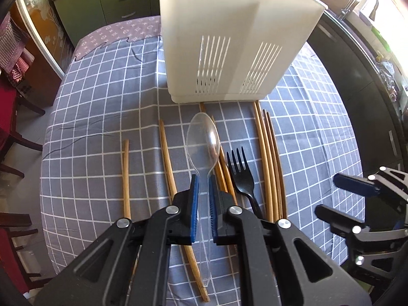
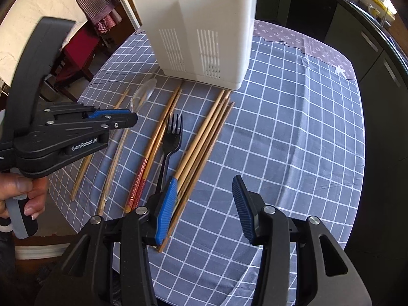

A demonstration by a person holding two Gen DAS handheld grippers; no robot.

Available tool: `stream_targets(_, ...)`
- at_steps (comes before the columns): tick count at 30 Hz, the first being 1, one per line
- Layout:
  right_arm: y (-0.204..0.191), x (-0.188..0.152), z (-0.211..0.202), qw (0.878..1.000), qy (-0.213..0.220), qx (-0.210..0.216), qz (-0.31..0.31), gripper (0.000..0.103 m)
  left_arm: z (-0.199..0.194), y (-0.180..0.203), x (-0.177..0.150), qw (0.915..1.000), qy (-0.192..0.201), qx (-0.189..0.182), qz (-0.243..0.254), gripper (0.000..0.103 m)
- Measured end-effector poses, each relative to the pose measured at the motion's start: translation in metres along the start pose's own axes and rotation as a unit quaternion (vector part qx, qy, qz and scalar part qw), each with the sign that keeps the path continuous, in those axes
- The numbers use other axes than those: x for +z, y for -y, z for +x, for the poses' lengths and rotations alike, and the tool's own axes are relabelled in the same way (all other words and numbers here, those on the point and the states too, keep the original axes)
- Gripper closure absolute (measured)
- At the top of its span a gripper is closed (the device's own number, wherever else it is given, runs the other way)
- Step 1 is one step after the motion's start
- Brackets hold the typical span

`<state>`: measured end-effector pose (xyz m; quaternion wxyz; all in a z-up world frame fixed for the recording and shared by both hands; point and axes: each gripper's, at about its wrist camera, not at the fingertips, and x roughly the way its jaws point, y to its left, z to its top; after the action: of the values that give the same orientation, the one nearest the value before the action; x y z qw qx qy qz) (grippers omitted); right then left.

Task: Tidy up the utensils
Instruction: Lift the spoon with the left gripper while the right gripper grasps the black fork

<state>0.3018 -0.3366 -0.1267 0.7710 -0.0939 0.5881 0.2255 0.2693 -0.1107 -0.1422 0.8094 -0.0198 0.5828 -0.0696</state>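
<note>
left fingers (image 1: pixel 195 204) clamp clear spoon (image 1: pixel 204 140) handle | bowl ahead

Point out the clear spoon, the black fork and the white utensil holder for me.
clear spoon (image 1: pixel 204 137), left wrist view, on its bowl.
black fork (image 2: pixel 173 132), right wrist view, at the base of its tines.
white utensil holder (image 1: pixel 216 25), left wrist view, on its front wall above the slots.

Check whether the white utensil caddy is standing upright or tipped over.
Upright. The white utensil caddy stands on its base on the checked tablecloth, open rim on top, slotted walls vertical. Whether it holds anything cannot be told.
</note>
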Motion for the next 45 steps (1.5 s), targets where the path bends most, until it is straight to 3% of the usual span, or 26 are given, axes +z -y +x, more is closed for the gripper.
stream_targets(5,-0.024,0.009,0.024,0.999,-0.033,-0.006,-0.019,0.083,-0.029,-0.010,-0.006,0.9992,0.040,-0.009,0.000,0.095)
stream_targets(15,-0.057,0.028,0.059,0.996,-0.081,-0.031,-0.038,0.088,-0.047,-0.014,-0.013,0.9974,0.066,-0.027,0.012,0.095)
stream_targets(28,-0.065,0.054,0.089,0.993,-0.111,-0.042,-0.022,0.089,-0.053,-0.014,-0.018,0.9967,0.070,-0.035,0.022,0.095)
stream_targets(33,-0.060,0.054,0.083,0.995,-0.095,-0.038,-0.015,0.093,-0.055,-0.015,-0.019,0.9964,0.071,-0.038,0.024,0.095)
stream_targets(37,-0.045,0.049,0.064,0.998,-0.056,0.004,0.003,0.093,-0.070,-0.018,-0.015,0.9947,0.086,-0.052,0.019,0.095)
stream_targets(41,-0.025,0.033,0.032,0.997,0.011,0.072,0.038,0.093,-0.100,-0.018,-0.001,0.9894,0.124,-0.073,0.018,0.095)
stream_targets(45,-0.008,0.008,0.002,0.985,0.083,0.134,0.068,0.093,-0.137,-0.014,0.029,0.9777,0.191,-0.086,0.016,0.095)
